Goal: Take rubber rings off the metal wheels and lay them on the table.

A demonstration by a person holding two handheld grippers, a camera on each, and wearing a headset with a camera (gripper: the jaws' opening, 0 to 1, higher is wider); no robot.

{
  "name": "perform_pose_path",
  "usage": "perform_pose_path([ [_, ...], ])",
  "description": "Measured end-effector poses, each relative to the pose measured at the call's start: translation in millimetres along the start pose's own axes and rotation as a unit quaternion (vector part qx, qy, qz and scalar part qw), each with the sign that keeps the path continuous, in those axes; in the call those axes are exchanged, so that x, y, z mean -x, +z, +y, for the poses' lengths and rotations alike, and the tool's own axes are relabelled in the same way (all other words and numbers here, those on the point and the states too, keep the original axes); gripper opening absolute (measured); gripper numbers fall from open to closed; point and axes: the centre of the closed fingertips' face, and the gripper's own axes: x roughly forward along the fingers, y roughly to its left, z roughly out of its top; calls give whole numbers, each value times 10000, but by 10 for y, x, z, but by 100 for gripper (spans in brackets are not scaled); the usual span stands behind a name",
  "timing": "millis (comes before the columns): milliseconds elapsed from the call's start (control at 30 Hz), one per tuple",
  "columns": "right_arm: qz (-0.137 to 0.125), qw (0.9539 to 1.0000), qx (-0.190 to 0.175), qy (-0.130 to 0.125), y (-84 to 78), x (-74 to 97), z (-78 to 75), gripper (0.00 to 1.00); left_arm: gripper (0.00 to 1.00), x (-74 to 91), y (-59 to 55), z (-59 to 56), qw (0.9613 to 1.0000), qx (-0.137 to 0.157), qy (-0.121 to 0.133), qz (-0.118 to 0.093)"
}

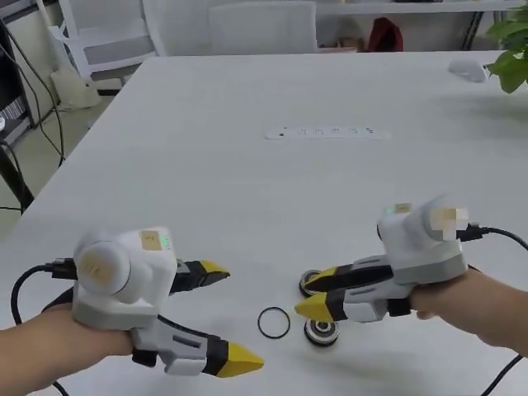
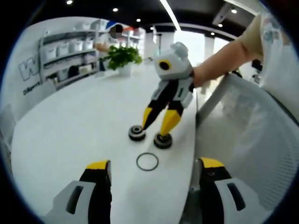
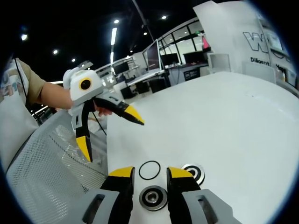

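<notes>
Right claw (image 3: pixel 151 172) first: part open, the yellow tips a modest gap apart, nothing gripped. In the right gripper view the near wheel (image 3: pixel 153 198) lies between my jaws with bare table on either side of it, so it is not clamped. The far wheel (image 3: pixel 193 172) sits just outside the right-hand jaw. Both wheels lie flat, hub holes facing straight up, so their axes stand upright. Each carries a dark outer band, and I cannot tell whether that band is rubber.

From the head view this right claw (image 1: pixel 305 294) points to my left, low over the table (image 1: pixel 206 165). The far wheel (image 1: pixel 312 285) is partly hidden behind the jaws, while the near wheel (image 1: pixel 321 332) is in plain sight just below them.

Just beyond the tips lies the ring (image 3: pixel 139 170), a thin black circle flat on the table and loose. It is off both wheels, touching neither, and being round it has no long axis to point anywhere.

Now my left claw (image 2: pixel 154 163): spread wide and empty. It aims right, with the ring (image 2: pixel 137 162) flat on the table between its tips and the two wheels beyond, near wheel (image 2: pixel 163 140) beside far wheel (image 2: pixel 137 133). In the head view the left claw (image 1: pixel 233 314) stands apart from the ring (image 1: pixel 258 322).

Farther out, a power strip (image 1: pixel 326 132) lies mid-table, and a plant (image 1: pixel 511 49) stands at the far right corner.
</notes>
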Motion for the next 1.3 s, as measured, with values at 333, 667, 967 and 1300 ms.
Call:
perform_pose_path([
  [333, -11, 10000, 37, -59, -74, 143, -33, 27, 75, -129, 101, -5, 9999, -109, -99, -2],
  [667, -10, 10000, 37, -92, -173, 251, -64, 28, 68, -271, 173, -23, 9995, -261, -175, 32],
  [967, 47, 9999, 66, -122, -284, 297, -72, 28, 66, -395, 216, -46, 9992, -301, -275, 46],
  [1300, 191, 9996, 188, -82, -412, 294, -71, 29, 60, -503, 213, -71, 9989, -288, -363, 86],
])
